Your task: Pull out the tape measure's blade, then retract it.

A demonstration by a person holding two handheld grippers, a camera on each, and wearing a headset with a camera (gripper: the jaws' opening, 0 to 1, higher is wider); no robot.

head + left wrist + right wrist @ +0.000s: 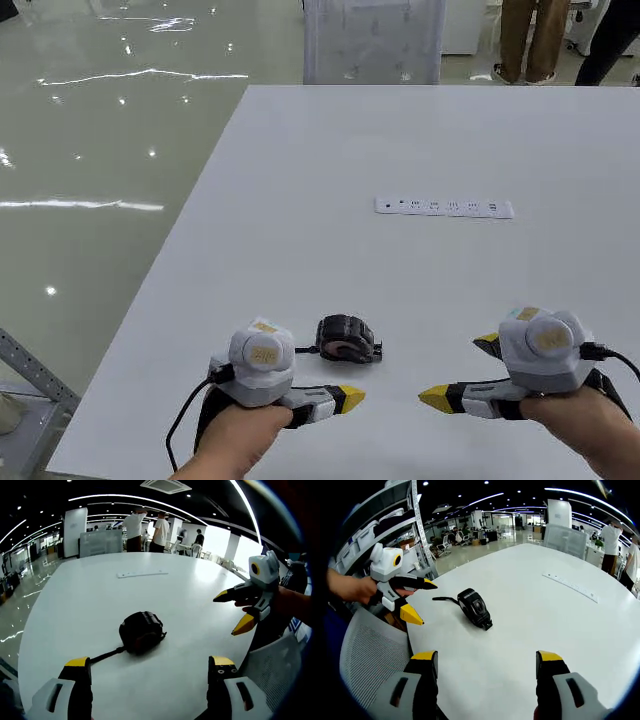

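Note:
A black tape measure [348, 338] lies on the white table [420, 150] near its front edge, blade in, with a short black strap trailing toward the left gripper. My left gripper [335, 385] is open just in front of and left of it. In the left gripper view the tape measure [141, 631] sits a little ahead of the spread jaws of the left gripper [149, 662]. My right gripper [461, 370] is open to the right of the tape measure, apart from it. The right gripper view has the tape measure [475, 607] further ahead, between the right gripper [486, 656] and the left gripper [424, 603].
A white power strip [443, 207] lies flat mid-table, beyond the tape measure. The table's left edge drops to a glossy floor [100, 150]. A mesh chair [370, 655] is close behind the front edge. People [134, 527] stand past the far end.

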